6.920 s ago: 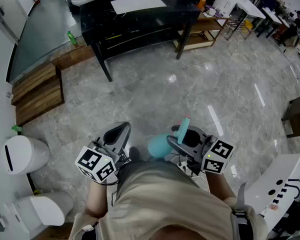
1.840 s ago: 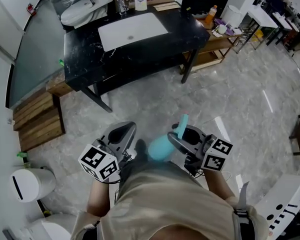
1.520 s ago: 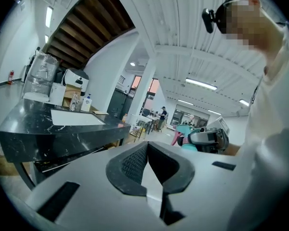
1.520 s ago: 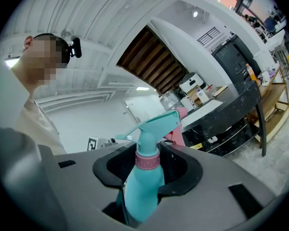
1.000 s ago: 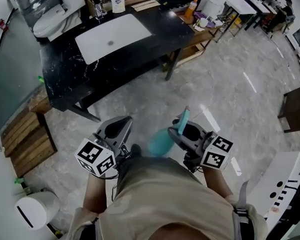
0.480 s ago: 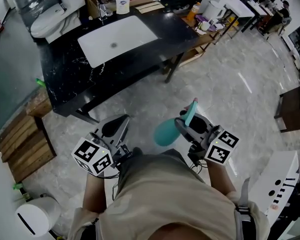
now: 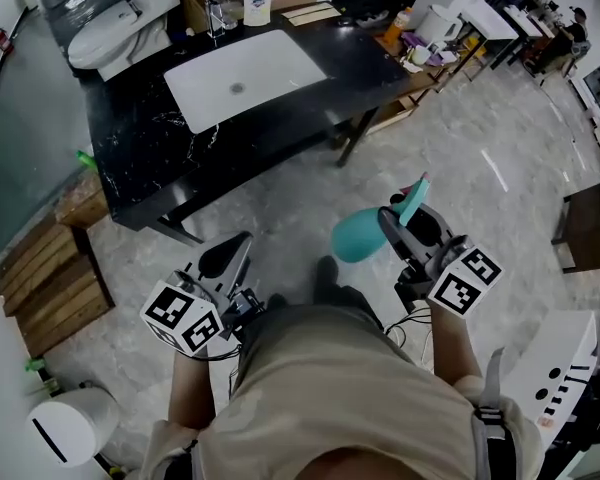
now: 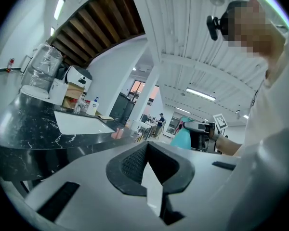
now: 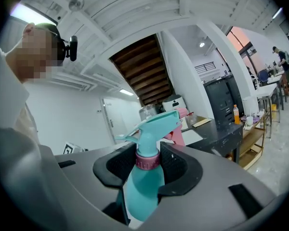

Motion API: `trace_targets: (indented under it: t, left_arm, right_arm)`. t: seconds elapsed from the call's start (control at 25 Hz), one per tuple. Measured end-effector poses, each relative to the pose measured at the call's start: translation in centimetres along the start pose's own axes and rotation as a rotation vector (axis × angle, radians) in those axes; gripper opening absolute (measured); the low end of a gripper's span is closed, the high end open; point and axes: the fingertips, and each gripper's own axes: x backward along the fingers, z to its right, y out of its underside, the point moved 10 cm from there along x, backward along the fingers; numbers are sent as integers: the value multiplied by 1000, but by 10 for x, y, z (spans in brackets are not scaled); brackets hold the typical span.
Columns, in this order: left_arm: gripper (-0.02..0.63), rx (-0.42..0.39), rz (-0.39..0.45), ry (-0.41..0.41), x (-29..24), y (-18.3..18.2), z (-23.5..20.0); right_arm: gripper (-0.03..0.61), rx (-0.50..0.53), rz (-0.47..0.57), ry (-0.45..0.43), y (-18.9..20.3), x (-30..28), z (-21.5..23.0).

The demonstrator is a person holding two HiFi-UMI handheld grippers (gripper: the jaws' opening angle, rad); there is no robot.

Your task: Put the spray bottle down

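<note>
The right gripper [image 7: 405,230] is clamped on the neck of the teal plastic spray bottle with the pink collar [image 7: 358,236], so the carrying step is in hand. The bottle is up in the air over the grey stone floor [image 7: 280,208], well apart from the black marble counter [image 7: 130,158]. I think the next move is to bring it over a bare flat spot, lower it upright, then let go. Stay off the counter's near edge and the white sink [image 7: 242,76]. The left gripper [image 7: 230,256] has its jaws together and holds nothing.
</note>
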Motion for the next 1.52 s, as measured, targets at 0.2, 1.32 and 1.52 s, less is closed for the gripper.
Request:
trace_targets:
  t: [0.2, 1.32, 1.52]
  left_arm:
    - [11, -10, 0, -42, -5, -4, 0]
    - [11, -73, -52, -187, -150, -48, 19]
    - [11, -97, -67, -204, -178, -56, 26]
  right_arm:
    - [161, 30, 30, 16, -8, -5, 20]
    - [161, -65, 85, -141, -64, -49, 184]
    - [161, -77, 93, -158, -74, -50, 213]
